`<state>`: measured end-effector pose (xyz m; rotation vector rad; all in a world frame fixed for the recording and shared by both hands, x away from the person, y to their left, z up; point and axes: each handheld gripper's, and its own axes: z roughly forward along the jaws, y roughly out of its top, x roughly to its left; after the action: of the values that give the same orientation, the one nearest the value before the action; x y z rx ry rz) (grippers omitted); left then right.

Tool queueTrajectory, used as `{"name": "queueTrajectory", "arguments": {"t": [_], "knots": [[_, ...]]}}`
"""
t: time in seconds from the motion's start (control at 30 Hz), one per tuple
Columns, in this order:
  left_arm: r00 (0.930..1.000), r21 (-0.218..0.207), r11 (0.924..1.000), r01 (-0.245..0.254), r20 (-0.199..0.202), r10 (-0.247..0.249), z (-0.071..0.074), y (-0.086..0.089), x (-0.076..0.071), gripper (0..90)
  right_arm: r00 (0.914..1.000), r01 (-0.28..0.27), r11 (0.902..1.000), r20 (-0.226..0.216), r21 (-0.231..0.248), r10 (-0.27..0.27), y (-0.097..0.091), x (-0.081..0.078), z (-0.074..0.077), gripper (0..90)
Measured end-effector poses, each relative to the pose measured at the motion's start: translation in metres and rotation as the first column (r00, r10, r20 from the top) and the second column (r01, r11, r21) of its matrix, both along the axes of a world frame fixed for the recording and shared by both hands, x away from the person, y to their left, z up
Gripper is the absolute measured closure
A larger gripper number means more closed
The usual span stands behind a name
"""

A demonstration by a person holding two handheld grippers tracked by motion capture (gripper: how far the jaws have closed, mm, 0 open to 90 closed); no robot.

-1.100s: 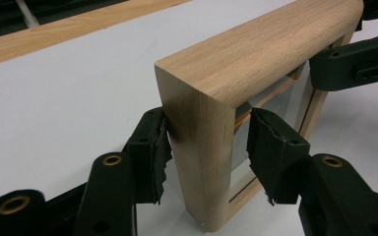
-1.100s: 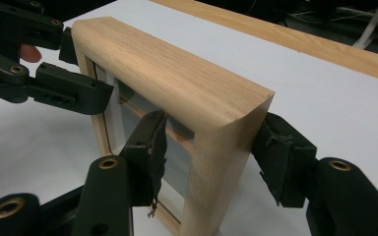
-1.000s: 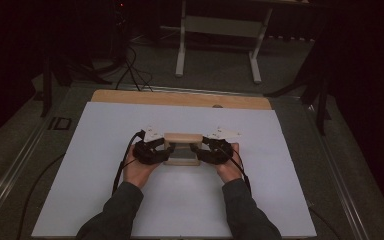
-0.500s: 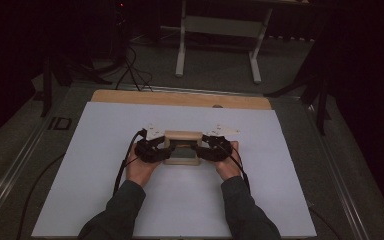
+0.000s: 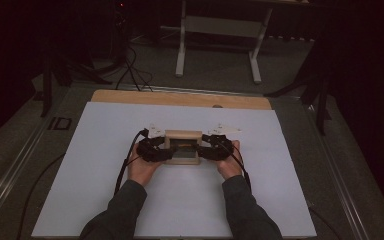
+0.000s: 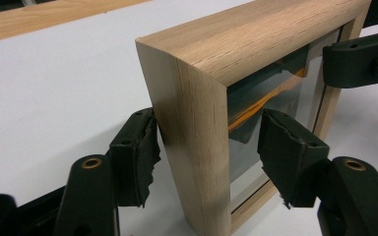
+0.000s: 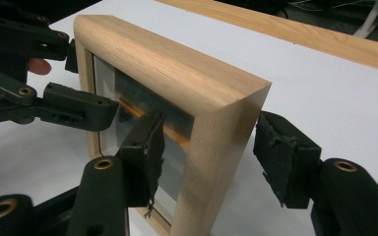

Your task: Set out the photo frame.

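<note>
A light wooden picture frame (image 5: pixel 182 136) with a glass front stands on edge on the white table. My left gripper (image 5: pixel 169 150) straddles its left side. In the left gripper view the frame (image 6: pixel 197 123) sits between the jaws of the left gripper (image 6: pixel 209 147), which have just been opening; a gap shows in front of the glass. My right gripper (image 5: pixel 200 149) straddles the frame's right side. In the right gripper view its jaws (image 7: pixel 211 152) have opened a little around the frame (image 7: pixel 216 123), and the outer pad stands clear of the wood.
A white sheet (image 5: pixel 105 175) covers the table, with a wooden strip (image 5: pixel 180 98) along its far edge. A pale metal stand (image 5: pixel 217 25) and dark cables (image 5: pixel 130 65) lie on the floor beyond. Both forearms come in from the bottom.
Both hands and the frame stay almost where they were. The left hand has shifted very slightly.
</note>
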<state>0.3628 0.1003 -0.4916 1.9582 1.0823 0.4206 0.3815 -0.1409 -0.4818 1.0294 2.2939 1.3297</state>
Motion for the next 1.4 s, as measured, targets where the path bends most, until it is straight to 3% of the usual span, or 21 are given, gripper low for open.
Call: {"name": "queueTrajectory", "arguments": {"t": [0.5,0.83,1.13,1.4], "knots": [[1.0000,0.022,0.9998,-0.003,-0.005,0.003,0.006,0.005,-0.004,32.4,1.0000,0.000,1.0000,-0.005,-0.005,0.000,-0.001,-0.005,0.004,38.6],[0.9999,0.007,0.9999,-0.013,0.009,0.013,0.013,0.014,-0.011,32.5,1.0000,0.003,0.9999,0.002,-0.013,-0.003,-0.008,-0.012,0.010,37.2],[0.9994,-0.004,0.9997,-0.024,0.026,0.025,0.021,0.030,-0.025,32.7,0.9999,-0.007,0.9998,0.010,-0.020,0.007,-0.016,-0.023,0.015,36.4],[0.9991,-0.009,0.9993,-0.036,0.020,0.036,0.018,0.047,-0.042,32.7,0.9999,-0.005,0.9997,0.011,-0.023,0.005,-0.026,-0.032,0.011,36.4]]}}
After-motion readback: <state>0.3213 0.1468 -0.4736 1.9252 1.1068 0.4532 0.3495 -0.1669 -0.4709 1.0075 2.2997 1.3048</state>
